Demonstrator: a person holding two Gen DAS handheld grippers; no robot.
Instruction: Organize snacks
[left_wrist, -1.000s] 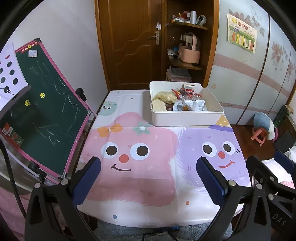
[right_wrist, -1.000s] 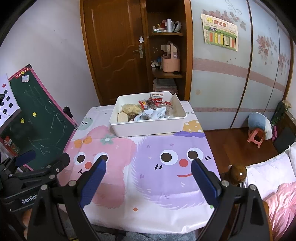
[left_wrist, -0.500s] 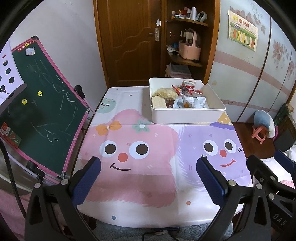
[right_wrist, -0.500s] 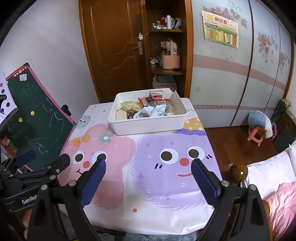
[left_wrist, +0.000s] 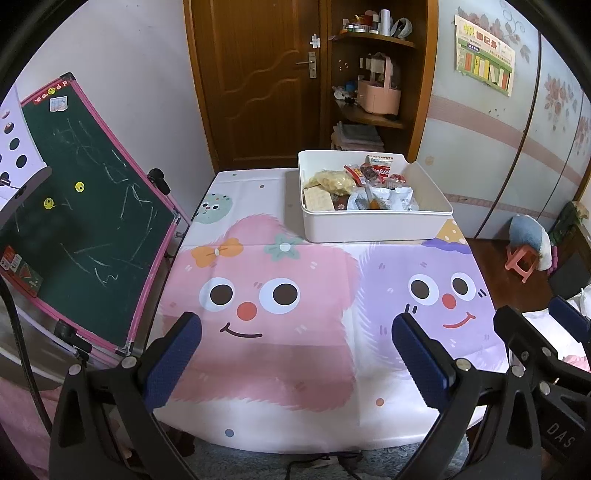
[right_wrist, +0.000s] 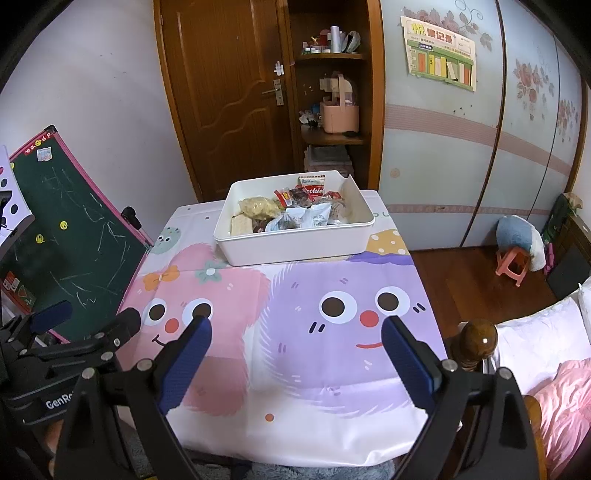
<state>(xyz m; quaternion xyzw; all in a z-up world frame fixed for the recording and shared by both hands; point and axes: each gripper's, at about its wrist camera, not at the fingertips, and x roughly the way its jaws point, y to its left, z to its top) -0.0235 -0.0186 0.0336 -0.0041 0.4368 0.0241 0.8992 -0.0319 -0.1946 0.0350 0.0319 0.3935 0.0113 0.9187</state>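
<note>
Left gripper (left_wrist: 295, 334) and right gripper (right_wrist: 295, 334): both spread wide, holding nothing, over the counter's (left_wrist: 258, 417) near edge; snack bin (left_wrist: 373, 225) well beyond.

Left gripper (left_wrist: 295, 354) in matte black plastic, dark blue textured pads (left_wrist: 173, 360), silver screw heads on the finger arms, right gripper (right_wrist: 295, 354) of matching build, white "GenRo" and "DAS" lettering on the black bodies
</note>
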